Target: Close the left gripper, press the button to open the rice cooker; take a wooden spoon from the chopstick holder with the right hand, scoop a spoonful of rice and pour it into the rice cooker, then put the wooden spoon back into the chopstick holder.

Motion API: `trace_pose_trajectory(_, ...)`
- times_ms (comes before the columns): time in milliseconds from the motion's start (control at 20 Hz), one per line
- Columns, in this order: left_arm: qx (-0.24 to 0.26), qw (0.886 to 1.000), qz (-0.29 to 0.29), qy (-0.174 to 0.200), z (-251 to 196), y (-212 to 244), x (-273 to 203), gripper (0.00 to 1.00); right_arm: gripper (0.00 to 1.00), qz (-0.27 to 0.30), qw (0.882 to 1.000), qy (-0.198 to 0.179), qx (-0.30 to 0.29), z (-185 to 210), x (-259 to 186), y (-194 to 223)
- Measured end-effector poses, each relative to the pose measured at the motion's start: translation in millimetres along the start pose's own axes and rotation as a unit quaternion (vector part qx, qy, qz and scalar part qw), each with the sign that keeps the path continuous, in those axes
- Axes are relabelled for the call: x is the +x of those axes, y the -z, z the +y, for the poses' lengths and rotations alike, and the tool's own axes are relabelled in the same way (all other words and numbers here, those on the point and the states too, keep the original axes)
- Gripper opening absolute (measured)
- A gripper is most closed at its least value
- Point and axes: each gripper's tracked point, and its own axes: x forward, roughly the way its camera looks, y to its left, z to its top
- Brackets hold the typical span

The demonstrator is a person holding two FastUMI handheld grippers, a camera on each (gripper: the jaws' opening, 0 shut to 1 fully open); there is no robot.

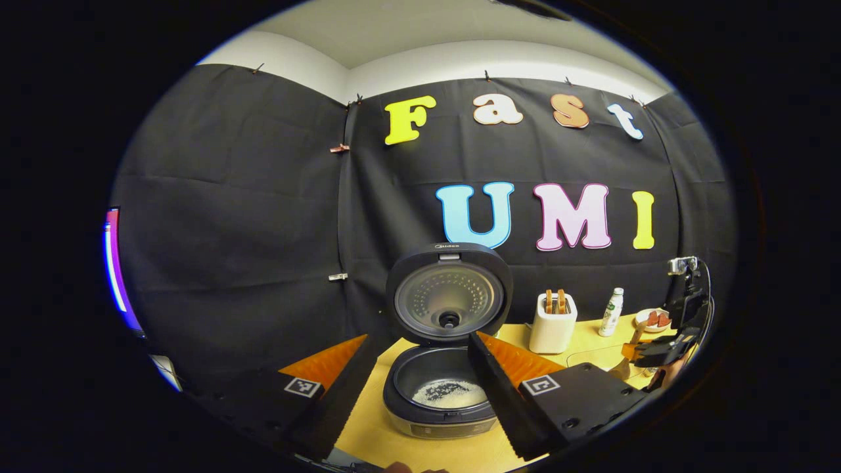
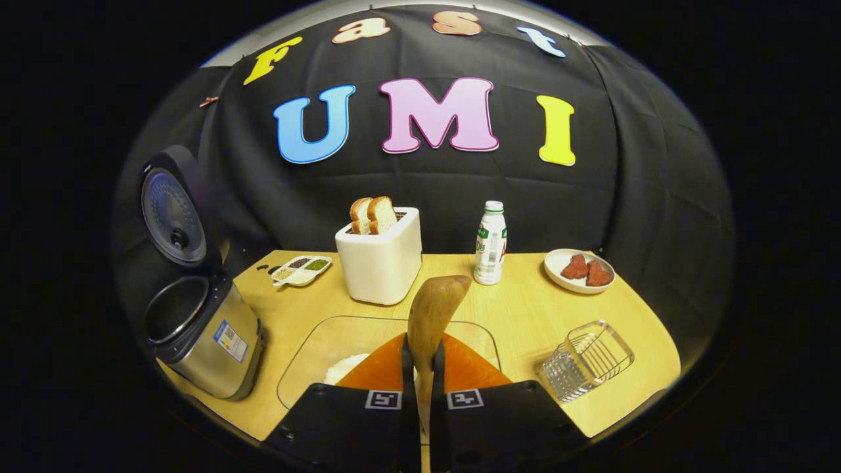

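Wooden spoon (image 2: 433, 309): we are pinching it in the right hand-held gripper (image 2: 424, 368), bowl up over the glass dish (image 2: 315, 348).
Left hand-held gripper (image 1: 420, 374): we are holding it spread before the open rice cooker (image 1: 447, 368).

In the right gripper view, the toaster (image 2: 381, 263) stands at the table's (image 2: 525, 315) middle. The rice cooker (image 2: 200, 328) is at nine o'clock of it, the small dish (image 2: 302, 270) between them. The bottle (image 2: 491, 243) stands at three o'clock, the plate (image 2: 579, 270) beyond it. The wire holder (image 2: 587, 360) lies tipped at four o'clock, and the clear tray (image 2: 315, 358) lies at six.
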Motion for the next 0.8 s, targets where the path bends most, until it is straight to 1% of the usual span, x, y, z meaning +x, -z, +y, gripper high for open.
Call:
trace_pose_trajectory(250,-0.001,1.000,-0.001,0.002,8,2,1,0.95,0.10,0.017,0.997,-0.016,0.068,41,-5,7)
trace_pose_trajectory(450,-0.011,1.000,0.000,0.000,12,6,-2,0.96,0.11,0.020,0.993,-0.033,0.111,64,-7,4)
trace_pose_trajectory(550,-0.023,1.000,-0.003,-0.001,14,5,-5,0.95,0.10,0.021,0.989,-0.035,0.144,65,-5,2)
trace_pose_trajectory(600,-0.027,1.000,-0.004,-0.002,15,6,-7,0.95,0.10,0.022,0.987,-0.030,0.159,61,-5,2)
trace_pose_trajectory(800,-0.021,1.000,-0.003,-0.006,16,7,-11,0.95,0.10,0.017,0.978,-0.023,0.204,49,-8,-2)
